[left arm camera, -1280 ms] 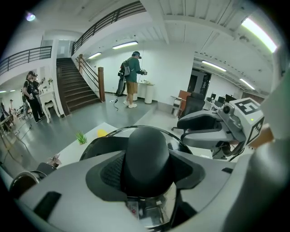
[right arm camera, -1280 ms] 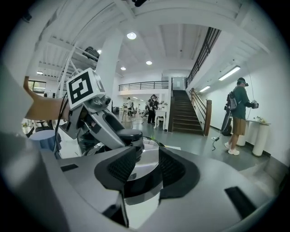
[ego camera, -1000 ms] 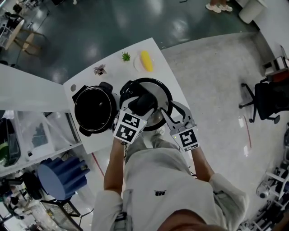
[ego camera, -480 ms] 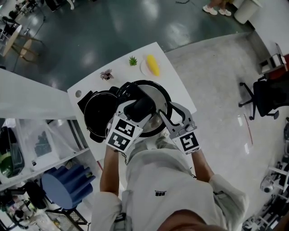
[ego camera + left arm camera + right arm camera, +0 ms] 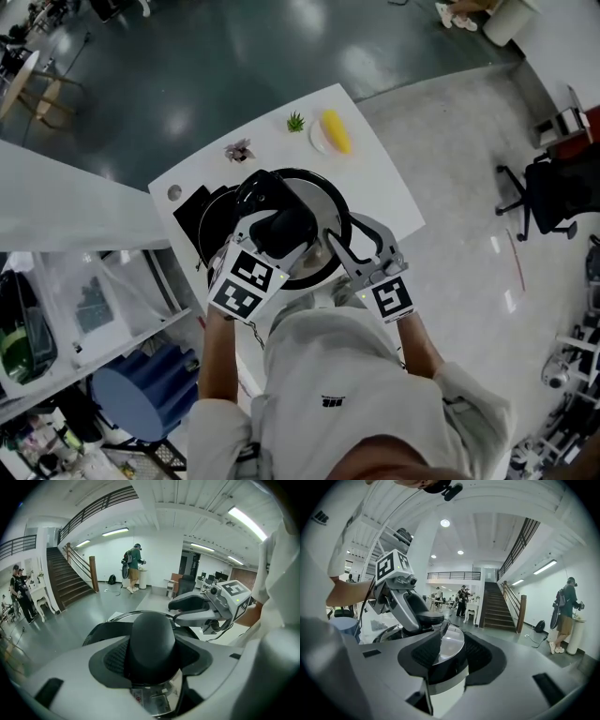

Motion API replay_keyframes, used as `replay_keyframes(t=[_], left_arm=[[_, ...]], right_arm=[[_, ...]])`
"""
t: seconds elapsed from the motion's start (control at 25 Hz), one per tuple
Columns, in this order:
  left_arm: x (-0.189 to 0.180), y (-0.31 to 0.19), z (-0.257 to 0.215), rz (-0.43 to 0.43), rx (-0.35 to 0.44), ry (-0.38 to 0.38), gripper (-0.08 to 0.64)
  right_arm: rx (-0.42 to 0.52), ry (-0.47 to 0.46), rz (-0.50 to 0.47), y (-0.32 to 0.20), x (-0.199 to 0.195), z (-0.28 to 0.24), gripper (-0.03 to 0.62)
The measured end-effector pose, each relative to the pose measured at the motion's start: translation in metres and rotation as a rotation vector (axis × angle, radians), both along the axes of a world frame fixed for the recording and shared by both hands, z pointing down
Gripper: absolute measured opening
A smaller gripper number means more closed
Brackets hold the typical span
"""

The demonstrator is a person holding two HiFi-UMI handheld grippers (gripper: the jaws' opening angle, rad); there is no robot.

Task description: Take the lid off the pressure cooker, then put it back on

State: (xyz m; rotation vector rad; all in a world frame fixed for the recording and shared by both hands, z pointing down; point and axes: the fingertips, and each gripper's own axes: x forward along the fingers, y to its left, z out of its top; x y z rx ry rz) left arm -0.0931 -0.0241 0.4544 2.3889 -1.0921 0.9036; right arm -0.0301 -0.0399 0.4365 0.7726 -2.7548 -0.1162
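A dark, glossy floor [image 5: 234, 56] meets paler speckled flooring [image 5: 469, 159] beside a white table [image 5: 384, 187]. A black office chair [image 5: 553, 202] stands well apart on the right. A staircase [image 5: 70, 581] with dark railings climbs beside white walls under long ceiling lights [image 5: 248, 522].

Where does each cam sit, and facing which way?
Head view: on the head, steeply down at lid, table; shows torso, arms, left gripper, right gripper.
Left gripper view: on it, along its jaws clamping the lid knob; right gripper beyond.
Right gripper view: on it, along its jaws on the lid rim; left gripper beyond.
Shared: the lid.
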Motion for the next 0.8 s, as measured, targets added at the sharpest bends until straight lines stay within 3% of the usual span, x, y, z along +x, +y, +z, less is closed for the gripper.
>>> replay_keyframes(t=[0.4, 0.8], left_arm=[[-0.060, 0.019, 0.019, 0.057, -0.039, -0.020, 0.287], [-0.092, 0.028, 0.038, 0.154, -0.096, -0.056, 0.287]], right_arm=[[-0.022, 0.037, -0.016, 0.019, -0.064, 0.012, 0.140], [-0.044, 0.066, -0.017, 0.023, -0.098, 0.023, 0.140]])
